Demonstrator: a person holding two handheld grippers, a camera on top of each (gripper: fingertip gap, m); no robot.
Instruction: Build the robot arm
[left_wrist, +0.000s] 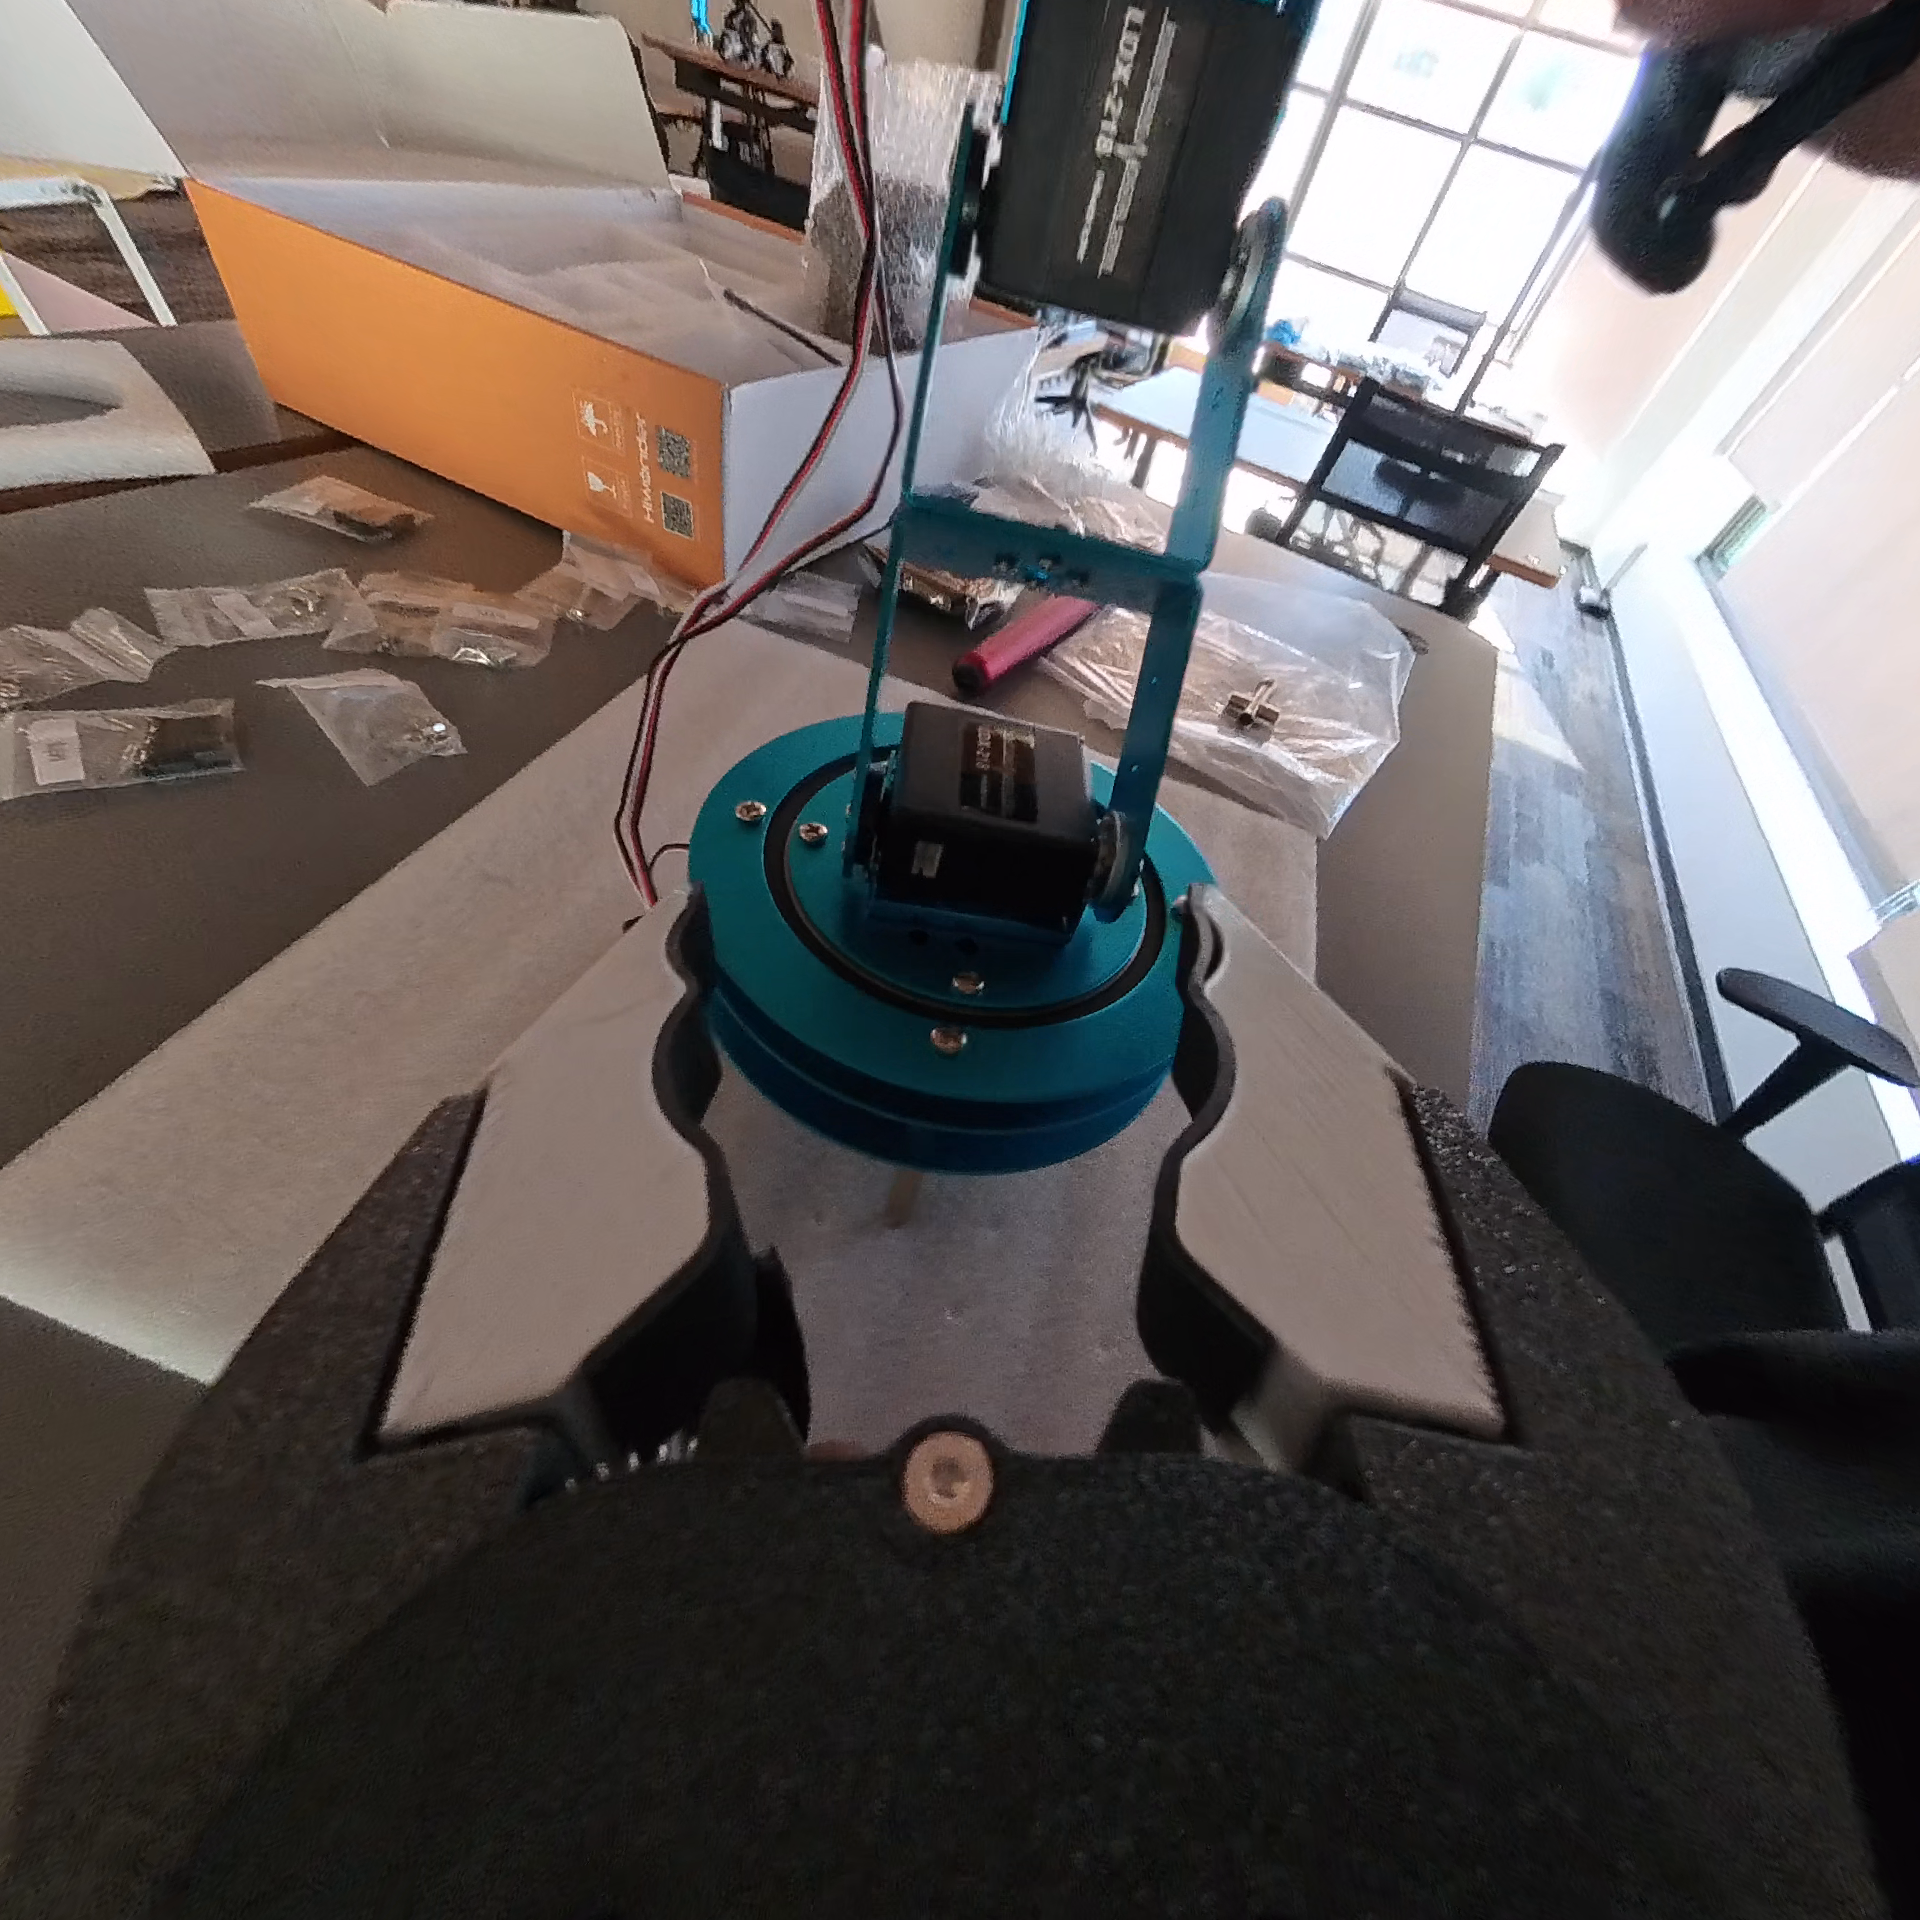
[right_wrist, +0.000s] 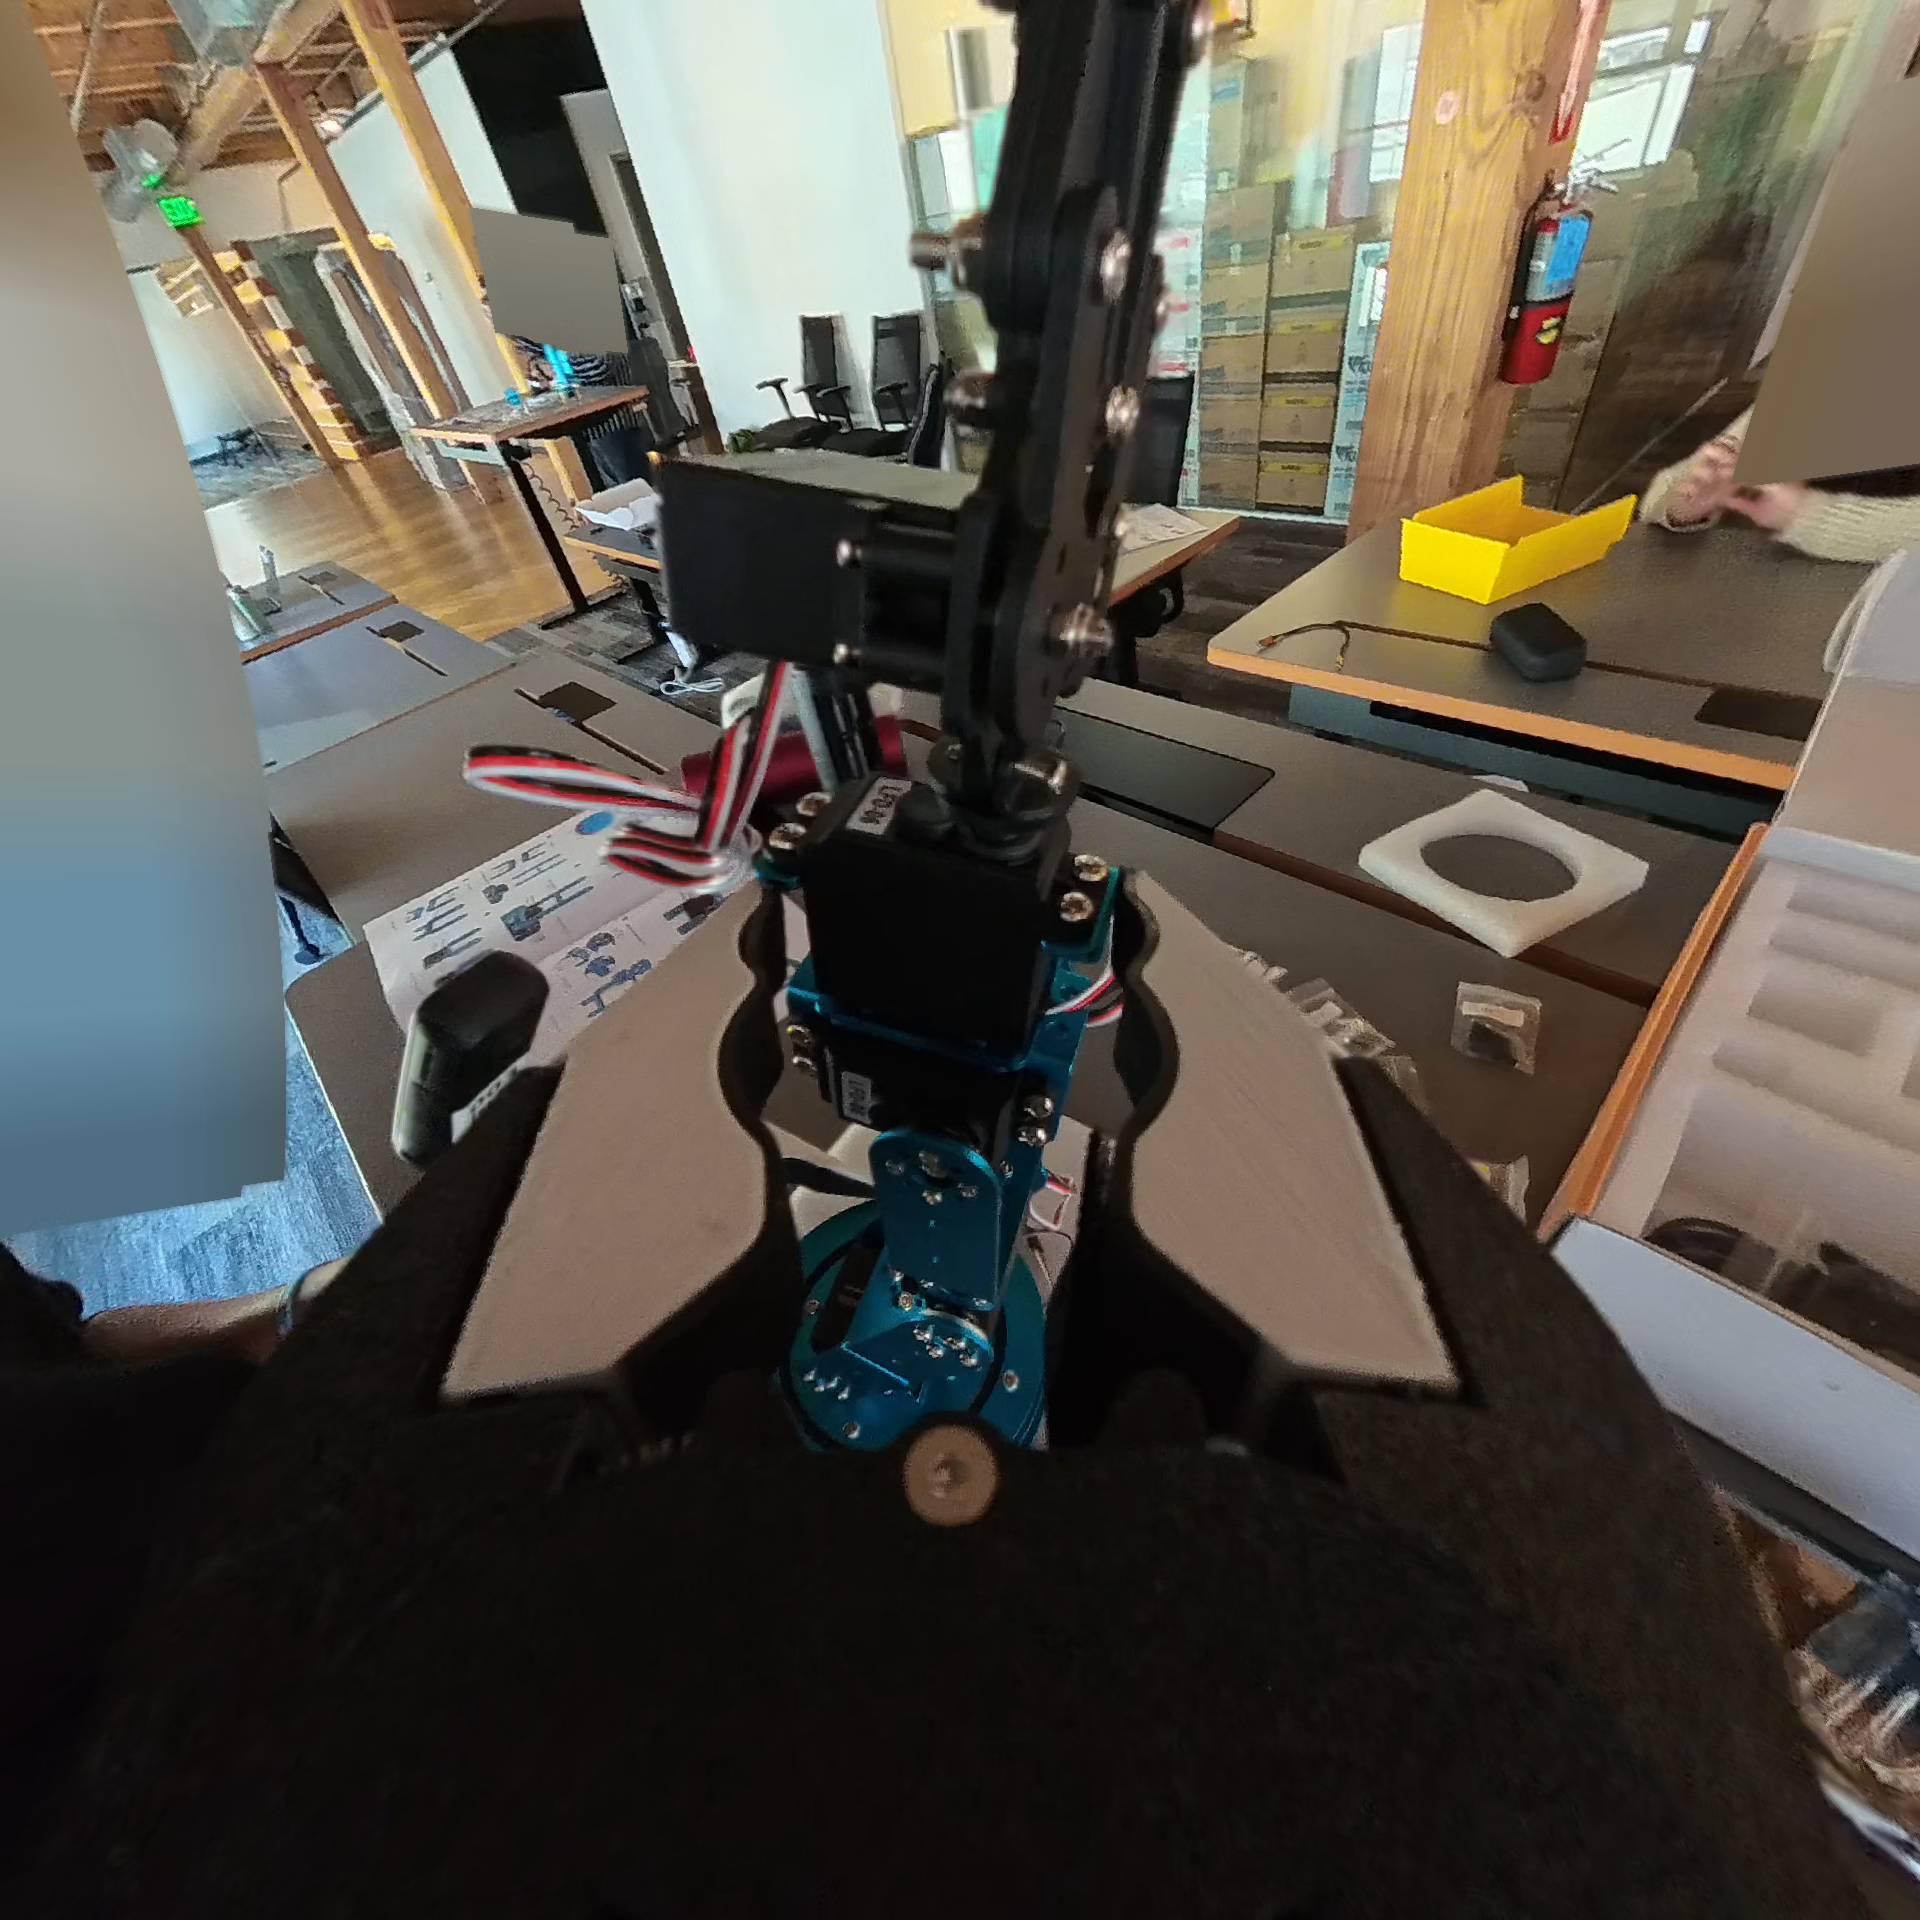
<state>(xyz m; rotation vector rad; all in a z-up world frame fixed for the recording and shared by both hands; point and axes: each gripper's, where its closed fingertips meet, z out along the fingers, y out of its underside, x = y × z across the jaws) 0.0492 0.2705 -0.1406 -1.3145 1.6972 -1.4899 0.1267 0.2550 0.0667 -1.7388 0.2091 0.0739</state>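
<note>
A small robot arm kit stands on a white foam sheet (left_wrist: 312, 1039). It has a round blue base (left_wrist: 935, 1049), black servos (left_wrist: 977, 810) and a blue bracket (left_wrist: 1174, 582). My left gripper (left_wrist: 940, 914) is closed around the blue base, with both fingers against its sides. In the right wrist view my right gripper (right_wrist: 948, 899) is closed on the upper black servo (right_wrist: 925, 935) in its blue bracket (right_wrist: 904, 1039). The arm's black links (right_wrist: 1049, 447) rise above it. Red, white and black wires (right_wrist: 665, 821) hang to the left.
An open orange and white box (left_wrist: 468, 353), several small parts bags (left_wrist: 208, 623), a pink cylinder (left_wrist: 1023, 644) and plastic wrap (left_wrist: 1268, 696) lie behind the arm. An office chair (left_wrist: 1662, 1195) stands at the right. A printed sheet (right_wrist: 499, 914), a foam ring (right_wrist: 1507, 873) and a yellow bin (right_wrist: 1496, 540) also show. Left tips to right tips: about 20 cm.
</note>
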